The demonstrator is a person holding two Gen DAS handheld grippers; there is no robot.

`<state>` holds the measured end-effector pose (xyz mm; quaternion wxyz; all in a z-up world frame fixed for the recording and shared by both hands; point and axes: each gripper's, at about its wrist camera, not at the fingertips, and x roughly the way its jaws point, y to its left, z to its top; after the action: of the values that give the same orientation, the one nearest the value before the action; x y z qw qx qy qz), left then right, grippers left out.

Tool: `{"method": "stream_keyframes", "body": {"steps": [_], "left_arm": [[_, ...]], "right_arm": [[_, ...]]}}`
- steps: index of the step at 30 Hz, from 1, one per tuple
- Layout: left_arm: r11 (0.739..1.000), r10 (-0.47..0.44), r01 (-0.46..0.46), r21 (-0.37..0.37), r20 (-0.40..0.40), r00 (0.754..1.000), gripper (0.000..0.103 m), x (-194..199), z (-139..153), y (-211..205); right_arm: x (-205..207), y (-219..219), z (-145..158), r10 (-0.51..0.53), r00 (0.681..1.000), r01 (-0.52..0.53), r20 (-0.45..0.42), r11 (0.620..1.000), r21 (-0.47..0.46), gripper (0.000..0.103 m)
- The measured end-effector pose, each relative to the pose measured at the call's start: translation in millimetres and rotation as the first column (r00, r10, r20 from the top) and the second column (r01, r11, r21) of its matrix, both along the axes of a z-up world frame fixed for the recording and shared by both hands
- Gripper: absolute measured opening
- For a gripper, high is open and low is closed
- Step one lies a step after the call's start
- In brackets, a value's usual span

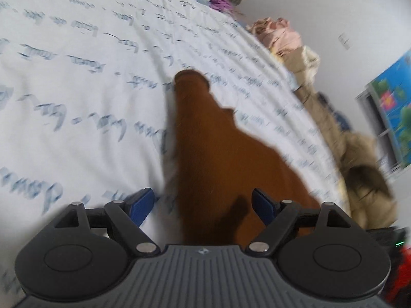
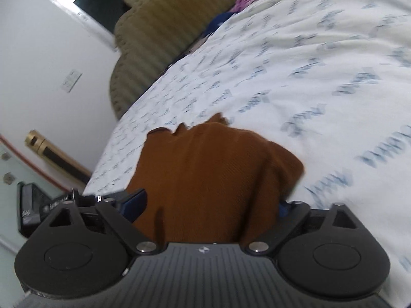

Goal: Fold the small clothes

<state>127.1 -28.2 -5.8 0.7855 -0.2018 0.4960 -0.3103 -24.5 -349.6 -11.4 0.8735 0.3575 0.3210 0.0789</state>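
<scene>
A small brown knit garment (image 1: 218,159) lies on a white bedsheet with blue script (image 1: 90,77). One narrow end of it reaches away from me toward the middle of the bed. My left gripper (image 1: 204,204) is open, its blue pads wide apart, with the near part of the garment between and under them. In the right wrist view the same brown garment (image 2: 213,177) is bunched up between the fingers of my right gripper (image 2: 210,202), which is open. The right pad is mostly hidden by the cloth.
A pile of pink and beige clothes (image 1: 290,43) and a tan furry coat (image 1: 364,169) lie along the bed's right edge. An olive ribbed headboard (image 2: 164,28) stands at the bed's end. A white wall (image 2: 38,59) and a black device (image 2: 30,205) are beside the bed.
</scene>
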Motion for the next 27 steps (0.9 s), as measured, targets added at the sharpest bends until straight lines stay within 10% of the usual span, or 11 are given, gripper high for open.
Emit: {"method": "stream_keyframes", "body": {"steps": [5,9,12,22,27], "left_arm": [[0.987,-0.001,-0.012,-0.163,-0.083,0.997,0.08,35.9,-17.2,-10.7],[0.997,0.008,-0.01,-0.078,-0.029,1.0,0.026,50.3,-17.7,-25.5],[1.0,-0.011,0.013,-0.028,0.057,0.998,0.016,45.4,-12.1,-30.7],[0.982,-0.088,0.026,0.186,0.33,0.94,0.017,58.2,35.7,-59.5],[0.949,-0.059,-0.037,0.313,0.292,0.955,0.027,53.9,37.7,-55.9]], "right_arm": [[43.2,-1.8,-6.0,0.065,0.998,-0.065,-0.017,0.997,0.034,0.05],[59.9,-3.2,-11.5,0.096,0.994,-0.094,-0.047,0.994,0.049,0.032],[53.6,1.7,-5.9,0.098,0.995,-0.097,-0.029,0.995,0.026,0.029],[81.9,0.9,23.6,0.012,0.999,-0.009,0.038,0.997,-0.082,0.029],[74.3,11.0,24.9,-0.043,0.999,0.033,-0.034,0.966,-0.258,0.063]]}}
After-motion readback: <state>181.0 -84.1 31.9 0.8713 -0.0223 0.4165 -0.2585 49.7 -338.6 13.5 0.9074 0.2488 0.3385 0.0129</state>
